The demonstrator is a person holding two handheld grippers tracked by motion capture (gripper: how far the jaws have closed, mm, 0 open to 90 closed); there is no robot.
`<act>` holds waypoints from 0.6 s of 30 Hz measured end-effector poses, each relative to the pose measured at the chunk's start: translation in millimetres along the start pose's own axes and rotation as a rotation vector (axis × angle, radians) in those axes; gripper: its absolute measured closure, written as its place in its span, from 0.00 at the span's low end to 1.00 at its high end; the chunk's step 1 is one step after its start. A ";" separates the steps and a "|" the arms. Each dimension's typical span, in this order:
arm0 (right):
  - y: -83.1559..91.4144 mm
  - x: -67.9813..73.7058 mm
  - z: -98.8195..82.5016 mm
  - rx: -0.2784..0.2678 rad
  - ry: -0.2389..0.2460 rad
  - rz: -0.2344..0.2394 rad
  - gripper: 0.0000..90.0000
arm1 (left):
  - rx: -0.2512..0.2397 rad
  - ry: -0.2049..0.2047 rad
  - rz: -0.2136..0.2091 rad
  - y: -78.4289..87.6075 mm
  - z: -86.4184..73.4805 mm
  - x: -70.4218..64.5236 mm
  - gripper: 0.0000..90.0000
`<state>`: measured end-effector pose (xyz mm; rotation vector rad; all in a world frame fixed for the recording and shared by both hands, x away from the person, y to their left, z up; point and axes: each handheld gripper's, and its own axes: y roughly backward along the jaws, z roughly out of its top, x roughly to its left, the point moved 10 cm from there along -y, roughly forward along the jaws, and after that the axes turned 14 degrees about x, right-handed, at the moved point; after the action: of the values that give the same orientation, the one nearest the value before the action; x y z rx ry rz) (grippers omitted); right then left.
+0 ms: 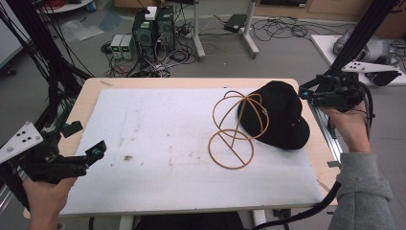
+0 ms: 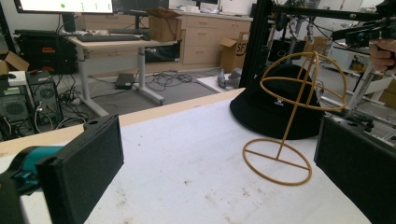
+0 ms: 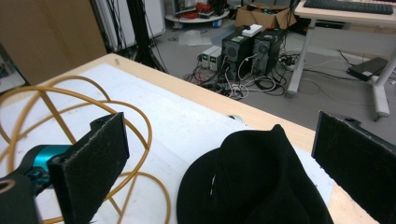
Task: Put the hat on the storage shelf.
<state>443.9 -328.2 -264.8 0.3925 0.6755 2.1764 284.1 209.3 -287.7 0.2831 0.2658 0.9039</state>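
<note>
Nearest the person, the left gripper (image 1: 98,154) hung over the near-left corner of the white foam mat (image 1: 158,124), jaws spread wide and holding nothing, well apart from anything worth grabbing. Further in, the yellow wire hat stand (image 1: 238,128) stood upright on its ring base, right of the mat's middle. Just behind it, the black bucket hat (image 1: 282,115) lay flat on the mat, its brim touching or nearly touching the stand's wire. Past that, at the far-right edge, the right gripper (image 1: 304,94) hovered just beside the hat's crown, also wide open and empty.

Honest guess on the risks: that stand looked light and top-heavy, so dragging the hat across with one gripper could snag a wire loop and tip the whole thing over. The hat was floppy too, so a pinch on the brim alone might let the rest sag and catch on the frame instead of settling over it. The left gripper was too far off to steady the base.
</note>
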 end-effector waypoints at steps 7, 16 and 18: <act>-14.6 -4.1 1.9 0.012 0.032 0.016 0.03 | 0.002 0.002 0.003 0.6 -1.2 0.3 0.02; -29.8 -20.3 2.3 0.014 0.023 0.005 0.03 | 0.003 0.003 0.006 2.3 -2.3 1.7 0.02; -32.3 -22.5 1.9 0.018 0.021 0.006 0.03 | 0.005 0.005 0.005 2.1 -3.0 2.7 0.02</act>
<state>478.7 -327.8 -283.4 0.3817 0.7066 2.1845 283.1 213.1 -290.0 0.2855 0.2723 0.9089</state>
